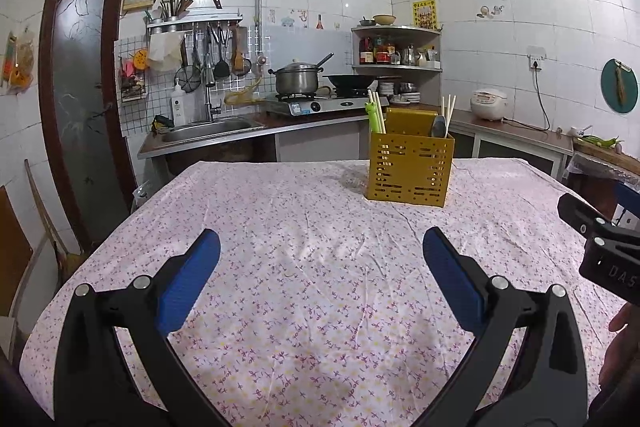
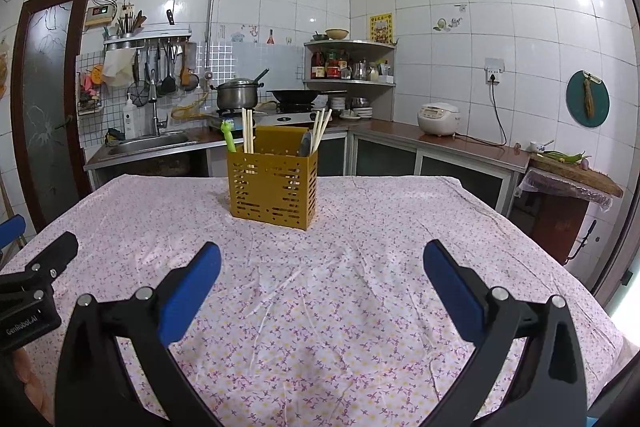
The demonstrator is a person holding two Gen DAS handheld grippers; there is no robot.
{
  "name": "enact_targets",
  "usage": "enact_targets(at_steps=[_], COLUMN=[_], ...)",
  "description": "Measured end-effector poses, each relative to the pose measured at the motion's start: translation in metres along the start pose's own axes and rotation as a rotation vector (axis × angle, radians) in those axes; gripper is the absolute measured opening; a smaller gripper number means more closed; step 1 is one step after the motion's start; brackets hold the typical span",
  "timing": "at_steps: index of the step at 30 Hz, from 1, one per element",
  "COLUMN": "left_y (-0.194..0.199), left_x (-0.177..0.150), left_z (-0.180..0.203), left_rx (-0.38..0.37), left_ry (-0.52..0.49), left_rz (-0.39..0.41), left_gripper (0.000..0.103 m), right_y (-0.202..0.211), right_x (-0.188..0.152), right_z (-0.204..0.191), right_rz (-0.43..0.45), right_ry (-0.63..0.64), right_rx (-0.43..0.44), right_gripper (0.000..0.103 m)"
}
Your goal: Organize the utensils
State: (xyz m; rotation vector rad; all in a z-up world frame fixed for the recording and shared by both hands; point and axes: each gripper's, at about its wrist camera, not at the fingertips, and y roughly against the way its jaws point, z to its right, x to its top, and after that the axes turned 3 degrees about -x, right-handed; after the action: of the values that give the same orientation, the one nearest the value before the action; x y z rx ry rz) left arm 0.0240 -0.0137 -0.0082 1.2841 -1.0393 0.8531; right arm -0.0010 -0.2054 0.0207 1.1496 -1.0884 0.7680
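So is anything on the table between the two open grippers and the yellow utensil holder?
Nothing visible: only bare floral tablecloth lies between the left gripper, the right gripper and the yellow perforated plastic utensil holder.

A table [image 2: 500,247] stood in the kitchen, covered edge to edge by a pale pink cloth [image 2: 320,307] with a small flower print, creased in long wrinkles. On the cloth, toward the far side, sat a yellow slotted holder [image 2: 272,187], upright. It held chopsticks [image 2: 248,135], a green utensil [image 2: 230,139] and what looked like a grey spoon [image 2: 306,145].
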Motion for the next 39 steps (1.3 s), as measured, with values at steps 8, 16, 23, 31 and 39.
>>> enact_targets(at_steps=[8, 16, 23, 31, 39], left_y=[-0.0019, -0.0038, -0.0050, -0.0037, -0.0040], left_x=[-0.0001, -0.0011, -0.0016, -0.0011, -0.0003], left_z=[0.0013, 0.0028, 0.0024, 0.0045, 0.0048], left_rx=[0.000, 0.000, 0.006, 0.015, 0.013], left_ry=[-0.004, -0.004, -0.005, -0.006, -0.004], left_rz=[-0.004, -0.009, -0.010, -0.005, -0.009], left_gripper=[0.098, 0.098, 0.098, 0.098, 0.098], right_y=[-0.0008, -0.0007, -0.0011, -0.0010, -0.0005], right_x=[-0.0012, -0.0017, -0.0027, -0.0025, -0.0041], right_z=[-0.0001, -0.0006, -0.0011, -0.0016, -0.0030], right_rz=[-0.002, 0.001, 0.002, 0.003, 0.002], right_ry=[0.000, 0.001, 0.004, 0.005, 0.008], right_rx=[0.000, -0.001, -0.002, 0.000, 0.001], right_gripper=[0.099, 0.099, 0.099, 0.099, 0.099])
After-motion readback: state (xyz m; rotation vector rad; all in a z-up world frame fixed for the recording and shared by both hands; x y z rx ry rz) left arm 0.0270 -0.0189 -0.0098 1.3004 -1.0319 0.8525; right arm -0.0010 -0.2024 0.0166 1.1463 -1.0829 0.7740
